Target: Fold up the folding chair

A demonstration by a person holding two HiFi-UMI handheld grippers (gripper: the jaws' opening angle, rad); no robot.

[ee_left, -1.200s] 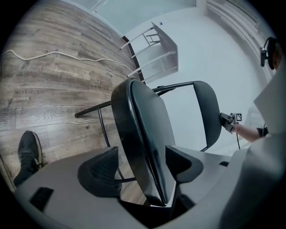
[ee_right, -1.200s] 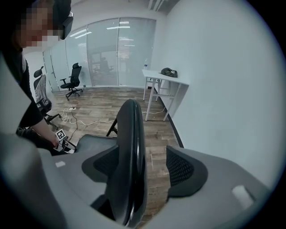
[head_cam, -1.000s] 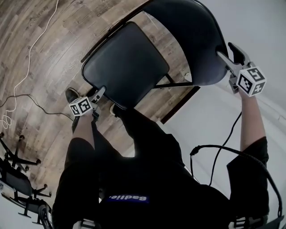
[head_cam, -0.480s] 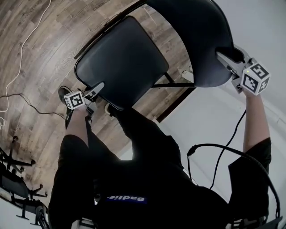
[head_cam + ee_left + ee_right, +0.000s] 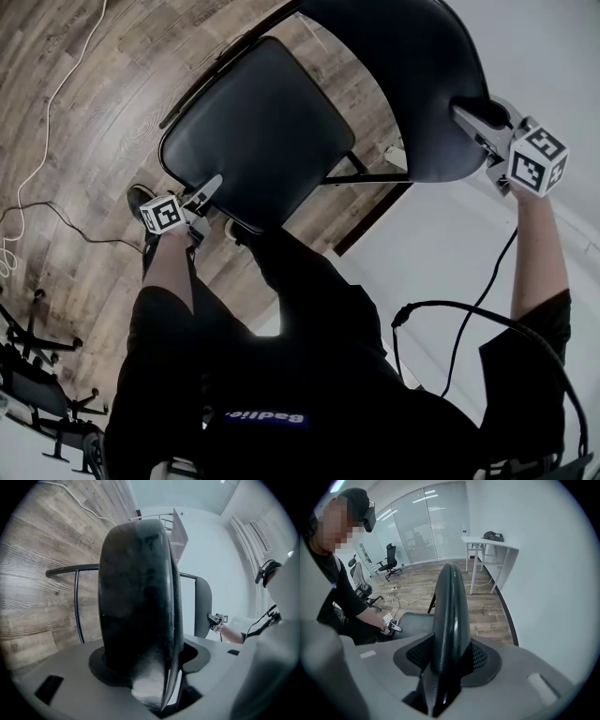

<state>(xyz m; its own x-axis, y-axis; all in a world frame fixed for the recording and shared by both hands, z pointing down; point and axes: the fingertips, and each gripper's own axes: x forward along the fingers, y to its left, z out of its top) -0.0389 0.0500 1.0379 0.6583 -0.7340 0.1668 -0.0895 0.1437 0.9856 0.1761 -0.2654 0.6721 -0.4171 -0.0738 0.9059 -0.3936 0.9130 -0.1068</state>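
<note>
Your left gripper (image 5: pixel 210 189) has just closed onto the seat (image 5: pixel 253 131) at its near edge, and your right gripper (image 5: pixel 473 114) onto the backrest (image 5: pixel 403 84). Folding can likely start.

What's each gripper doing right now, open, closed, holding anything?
Left gripper: jaws have just been closing, now clamped on the chair seat edge.
Right gripper: jaws have just been closing, now clamped on the backrest edge.
</note>
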